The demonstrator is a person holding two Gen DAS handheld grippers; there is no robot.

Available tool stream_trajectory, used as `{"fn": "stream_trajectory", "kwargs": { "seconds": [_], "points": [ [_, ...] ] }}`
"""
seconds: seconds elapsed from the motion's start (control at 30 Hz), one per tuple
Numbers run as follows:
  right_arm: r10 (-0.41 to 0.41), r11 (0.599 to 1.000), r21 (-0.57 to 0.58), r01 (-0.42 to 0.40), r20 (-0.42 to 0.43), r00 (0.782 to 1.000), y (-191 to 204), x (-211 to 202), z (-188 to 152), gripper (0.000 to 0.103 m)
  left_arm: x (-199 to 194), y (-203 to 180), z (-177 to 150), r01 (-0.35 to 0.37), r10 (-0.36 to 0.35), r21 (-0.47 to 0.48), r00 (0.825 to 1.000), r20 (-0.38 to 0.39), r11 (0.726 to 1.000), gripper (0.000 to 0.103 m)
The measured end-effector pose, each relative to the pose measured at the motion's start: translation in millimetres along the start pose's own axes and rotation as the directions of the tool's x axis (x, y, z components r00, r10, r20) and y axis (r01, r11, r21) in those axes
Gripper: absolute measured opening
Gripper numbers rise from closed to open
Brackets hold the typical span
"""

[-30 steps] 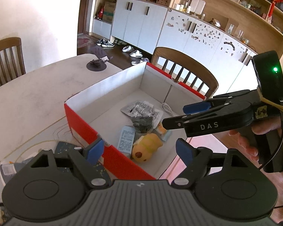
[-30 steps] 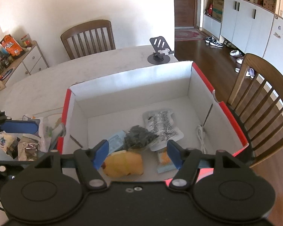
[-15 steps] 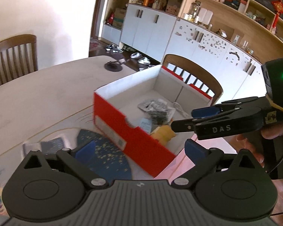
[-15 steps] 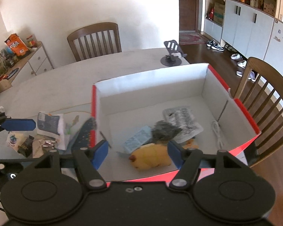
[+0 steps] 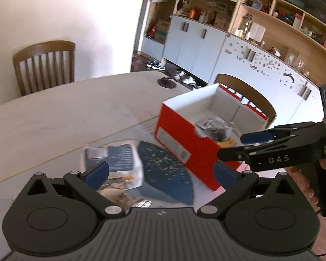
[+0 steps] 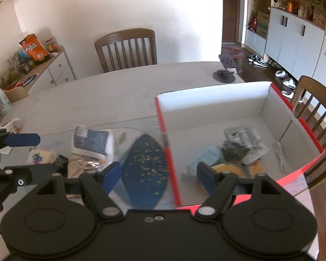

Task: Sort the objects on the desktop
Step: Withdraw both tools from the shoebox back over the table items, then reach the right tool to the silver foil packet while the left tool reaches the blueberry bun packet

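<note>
Both hand-held grippers wide open over the counter, nothing held!

The left hand-held gripper [image 5: 160,171] hangs spread and empty above the blue speckled pouch [image 5: 163,169], which lies just beside the red box [image 6: 293,119]. The right hand-held gripper [image 6: 159,174], fingers parted, straddles the box's near wall. Inside sit a yellow toy [image 6: 226,169] and packets; more packets [image 6: 91,143] clutter the counter [image 6: 97,100].
</note>
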State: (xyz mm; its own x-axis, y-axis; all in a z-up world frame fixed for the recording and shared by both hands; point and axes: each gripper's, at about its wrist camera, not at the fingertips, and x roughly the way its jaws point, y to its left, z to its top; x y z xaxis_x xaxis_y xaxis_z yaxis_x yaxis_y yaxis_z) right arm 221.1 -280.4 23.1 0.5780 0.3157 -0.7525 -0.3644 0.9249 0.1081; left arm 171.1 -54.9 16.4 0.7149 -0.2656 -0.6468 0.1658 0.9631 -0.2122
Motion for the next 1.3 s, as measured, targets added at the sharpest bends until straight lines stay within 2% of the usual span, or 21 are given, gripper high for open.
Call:
{"fn": "stream_trajectory", "kwargs": {
  "seconds": [0.13, 0.3, 0.6, 1.0, 1.3],
  "points": [
    [0.015, 1.0, -0.015, -0.015, -0.006, 1.0, 19.6, 1.9, -3.8, 0.077, -11.6, 16.4, -7.6, -0.035, 0.036, -0.023, 0.999, 0.01, 0.999, 0.103],
    [0.028, 0.998, -0.051, -0.029, -0.018, 0.999, 45.2, 7.6, -9.2, 0.077, -28.0, 30.2, -16.3, -0.117, 0.118, -0.026, 0.991, 0.055, 0.993, 0.103],
    [0.061, 0.994, -0.085, -0.063, -0.03, 0.998, 79.8, 17.8, -16.1, 0.077, -42.7, 55.4, -30.4, -0.198, 0.2, -0.039, 0.978, 0.065, 0.98, 0.103],
    [0.094, 0.987, -0.126, -0.1, -0.05, 0.994, 113.5, 40.7, -21.4, 0.077, -38.8, 90.2, -52.1, -0.275, 0.281, -0.104, 0.959, 0.047, 0.956, 0.103],
    [0.109, 0.979, -0.163, -0.121, -0.083, 0.991, 133.3, 62.5, -25.9, 0.077, -20.4, 116.2, -62.5, -0.305, 0.309, -0.135, 0.951, 0.003, 0.943, 0.103]
  ]
}}
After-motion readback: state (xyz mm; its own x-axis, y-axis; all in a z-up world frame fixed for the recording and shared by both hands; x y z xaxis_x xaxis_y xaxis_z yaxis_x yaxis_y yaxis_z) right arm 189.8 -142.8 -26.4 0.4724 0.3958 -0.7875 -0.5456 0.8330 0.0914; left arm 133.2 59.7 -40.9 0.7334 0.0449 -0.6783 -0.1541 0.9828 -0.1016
